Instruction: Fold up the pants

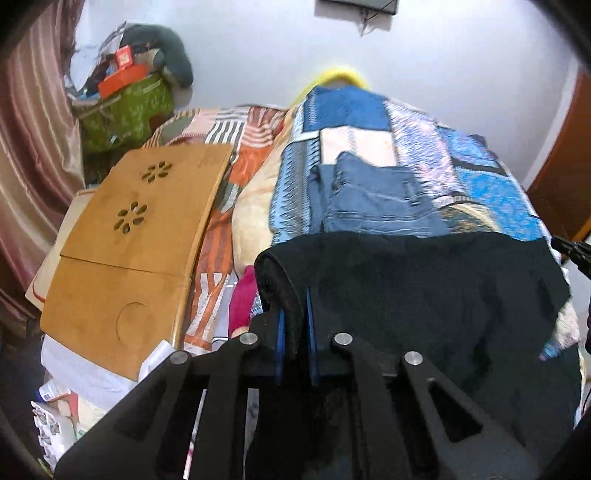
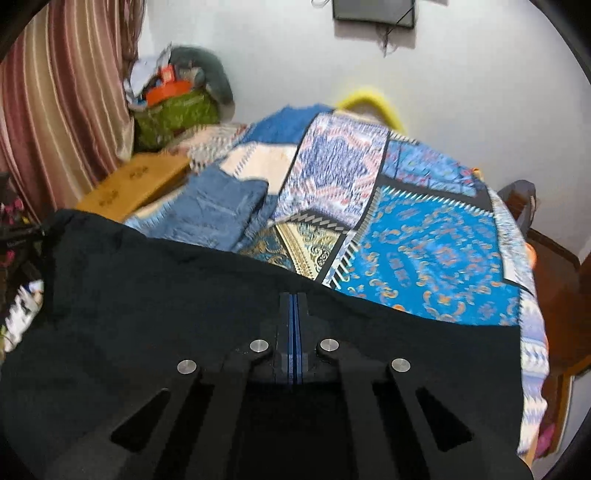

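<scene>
In the far left corner stands a green patterned bag (image 1: 129,110), the only container I can find, and it is filled above its rim: two orange-red boxes (image 1: 123,79) lie on top of it, with crumpled paper beside them and a grey stuffed shape (image 1: 173,51) behind; what is deeper inside I cannot tell. The bag shows in the right wrist view too (image 2: 173,114). There are two tools. The left tool (image 1: 294,325) is clenched on a thick rolled edge of the black pants (image 1: 424,295), which fills the gap between its blue pads. The right tool (image 2: 294,314) is also clenched, its blue pads pressed almost together with a thin edge of the same black pants (image 2: 147,295) between them. So the pants hang stretched between the two tools, above the near end of the bed, and they cover the lower part of both views. On the bed lies one patchwork bedcover (image 2: 424,236) in blue, white and gold, and on it, beyond the black pants, one folded piece of blue denim clothing (image 1: 373,199). At the left of the bed rests one wooden lap table (image 1: 140,236) with two flower-shaped cut-outs and one round hollow. One striped curtain (image 2: 66,92) hangs at the left, and one dark screen (image 2: 373,11) is fixed on the white wall.
</scene>
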### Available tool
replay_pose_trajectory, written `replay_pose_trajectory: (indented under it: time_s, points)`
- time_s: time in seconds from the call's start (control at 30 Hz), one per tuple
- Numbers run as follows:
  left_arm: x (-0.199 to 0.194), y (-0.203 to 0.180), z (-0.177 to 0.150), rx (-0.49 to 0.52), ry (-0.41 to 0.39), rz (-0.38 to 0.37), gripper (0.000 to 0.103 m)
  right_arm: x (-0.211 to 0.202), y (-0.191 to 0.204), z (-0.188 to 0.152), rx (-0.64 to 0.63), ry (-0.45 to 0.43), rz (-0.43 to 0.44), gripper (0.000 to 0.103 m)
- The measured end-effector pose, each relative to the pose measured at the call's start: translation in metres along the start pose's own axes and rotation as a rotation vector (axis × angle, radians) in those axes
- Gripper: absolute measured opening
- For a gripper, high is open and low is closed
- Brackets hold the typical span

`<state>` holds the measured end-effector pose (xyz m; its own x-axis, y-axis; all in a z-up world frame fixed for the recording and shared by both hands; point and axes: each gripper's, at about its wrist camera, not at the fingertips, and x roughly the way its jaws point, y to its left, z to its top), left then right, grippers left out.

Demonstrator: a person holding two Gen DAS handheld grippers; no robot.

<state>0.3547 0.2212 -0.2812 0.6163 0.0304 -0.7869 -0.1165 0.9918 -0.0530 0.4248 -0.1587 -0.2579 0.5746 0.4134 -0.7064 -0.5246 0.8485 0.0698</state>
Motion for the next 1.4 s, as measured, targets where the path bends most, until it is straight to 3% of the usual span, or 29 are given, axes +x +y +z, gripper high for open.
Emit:
replay_pose_trajectory:
  time_s: [0.13,0.17,0.27,0.3,0.67,0.73,0.83,0.87,0.93,1.1,1.4]
  points:
    - [-0.021,-0.011,-0.006,0.038,-0.011,-0.009,0.009,-0.011,0.004,0.004,-0.017,0.029,-0.016,0.002]
    - [-0.023,-0.015,-0.006,0.046,-0.011,-0.004,0.009,-0.007,0.003,0.007,-0.016,0.05,-0.017,0.009]
    - [-0.021,-0.021,-0.007,0.058,-0.011,0.005,0.009,0.005,0.001,0.007,0.001,0.06,-0.009,0.052]
    - [-0.018,-0.022,-0.006,0.058,-0.012,0.005,0.009,0.009,0.001,0.007,-0.004,0.049,-0.006,0.055]
    - [0.026,-0.01,0.002,0.046,0.024,0.008,0.009,0.127,-0.014,0.011,-0.101,0.222,0.031,0.055]
    - [0.035,-0.006,0.004,0.039,0.035,0.012,0.009,0.127,-0.021,0.01,-0.06,0.193,0.072,0.053]
    - [0.045,-0.003,0.004,0.024,0.043,0.009,0.009,0.121,-0.025,0.008,-0.032,0.183,0.107,0.031]
    - [0.046,-0.003,0.004,0.02,0.045,0.007,0.009,0.118,-0.025,0.007,-0.029,0.183,0.119,0.019]
    - [0.046,-0.003,0.004,0.01,0.046,0.002,0.009,0.112,-0.019,0.005,-0.033,0.188,0.125,0.007]
    - [0.021,-0.009,0.003,0.025,0.018,-0.011,0.009,0.078,0.003,0.001,-0.097,0.124,0.047,0.004]
    - [-0.054,-0.024,-0.018,0.075,-0.018,-0.028,0.008,-0.022,0.013,-0.002,-0.025,-0.008,0.067,0.004]
